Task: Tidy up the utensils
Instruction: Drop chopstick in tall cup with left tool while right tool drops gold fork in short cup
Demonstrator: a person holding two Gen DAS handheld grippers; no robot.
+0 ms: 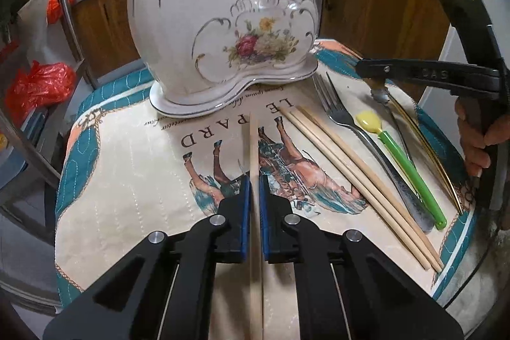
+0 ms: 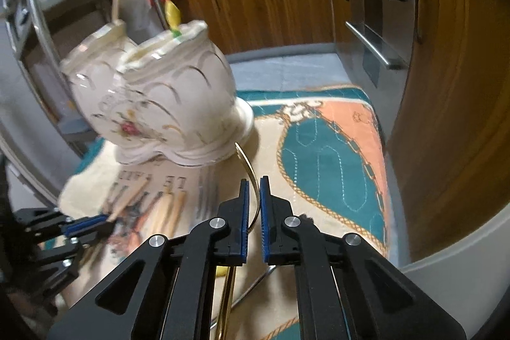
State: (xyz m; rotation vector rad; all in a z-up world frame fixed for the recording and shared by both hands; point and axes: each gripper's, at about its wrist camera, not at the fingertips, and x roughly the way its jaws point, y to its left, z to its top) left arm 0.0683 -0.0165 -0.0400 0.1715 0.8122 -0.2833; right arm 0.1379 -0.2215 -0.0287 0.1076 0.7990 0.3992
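— In the right wrist view we see the white two-part ceramic holder with gold lines only blurred; its flower print is not readable. The pale wooden chopsticks on the cloth are smeared too.

— Yes. The thin gold-coloured metal utensil goes under our right gripper, so we cannot tell its type. In the left wrist view, the single wooden chopstick is cut off by the bottom edge.

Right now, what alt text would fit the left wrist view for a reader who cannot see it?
The left gripper is shut on a single wooden chopstick above a quilted horse-print mat. Ahead stands a white floral ceramic holder; to the right lie two chopsticks, a fork and a green-handled spoon.
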